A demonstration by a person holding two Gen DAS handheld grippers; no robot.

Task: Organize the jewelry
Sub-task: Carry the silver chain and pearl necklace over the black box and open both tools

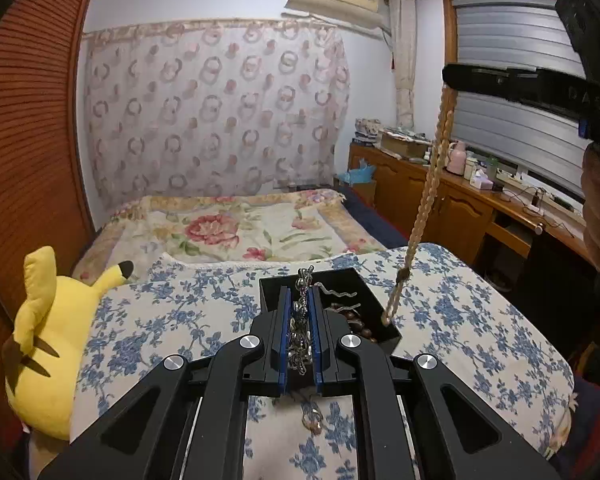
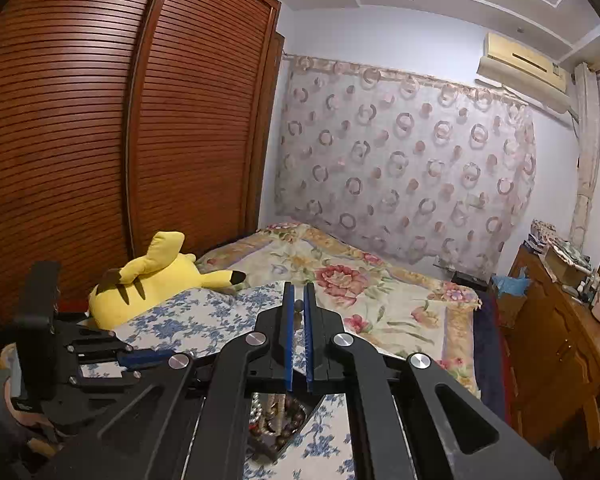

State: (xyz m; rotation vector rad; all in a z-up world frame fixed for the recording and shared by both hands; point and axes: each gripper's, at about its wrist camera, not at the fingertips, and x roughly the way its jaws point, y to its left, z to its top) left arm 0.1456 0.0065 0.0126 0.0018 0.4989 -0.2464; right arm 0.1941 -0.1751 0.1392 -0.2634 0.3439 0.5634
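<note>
My left gripper [image 1: 300, 296] is shut on a silver chain [image 1: 302, 322], whose end hangs below the jaws. Just beyond it a black jewelry box [image 1: 384, 334] lies on the blue-flowered quilt [image 1: 180, 312], with dark brown beads and a wavy silver piece inside. My right gripper [image 1: 450, 76] is high at the upper right, shut on a cream bead necklace [image 1: 424, 196] that hangs down into the box's right edge. In the right wrist view that gripper [image 2: 299, 292] pinches a bead between its jaws, and the box [image 2: 296, 428] with beads shows below.
A yellow plush toy [image 1: 48, 344] lies at the quilt's left edge. A rose-patterned bedspread [image 1: 236, 228] lies beyond. A wooden wardrobe [image 2: 100, 120] stands left and a cluttered wooden sideboard [image 1: 460, 196] runs along the right wall.
</note>
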